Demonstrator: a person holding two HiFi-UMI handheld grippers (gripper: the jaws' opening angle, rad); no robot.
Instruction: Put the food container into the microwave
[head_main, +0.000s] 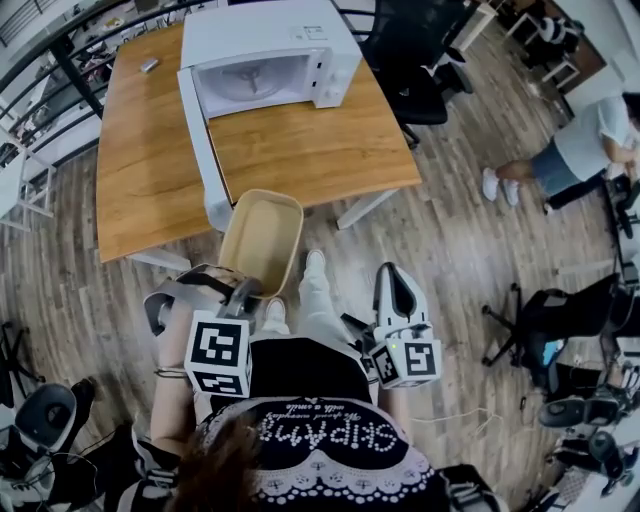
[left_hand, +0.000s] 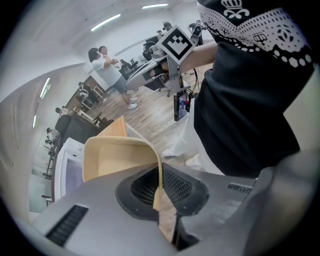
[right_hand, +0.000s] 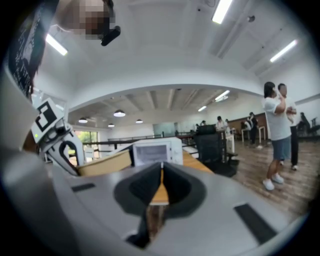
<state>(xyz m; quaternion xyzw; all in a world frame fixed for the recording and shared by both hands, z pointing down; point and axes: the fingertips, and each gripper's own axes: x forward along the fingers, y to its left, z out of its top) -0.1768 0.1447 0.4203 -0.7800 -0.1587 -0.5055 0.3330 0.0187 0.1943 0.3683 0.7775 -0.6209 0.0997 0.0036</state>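
inverted white shirt (head_main: 330, 440) lettering, illegible, left gripper (head_main: 243, 291) jaws pinching the beige food container (head_main: 262, 238) wall, right gripper (right_hand: 161, 176) jaws pressed together, empty, microwave (head_main: 268, 48) door open on wooden surface (head_main: 300, 150)

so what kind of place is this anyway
Probably an open-plan office or lab: a wooden table carrying a microwave, black office chairs on a plank floor, and other people standing around.
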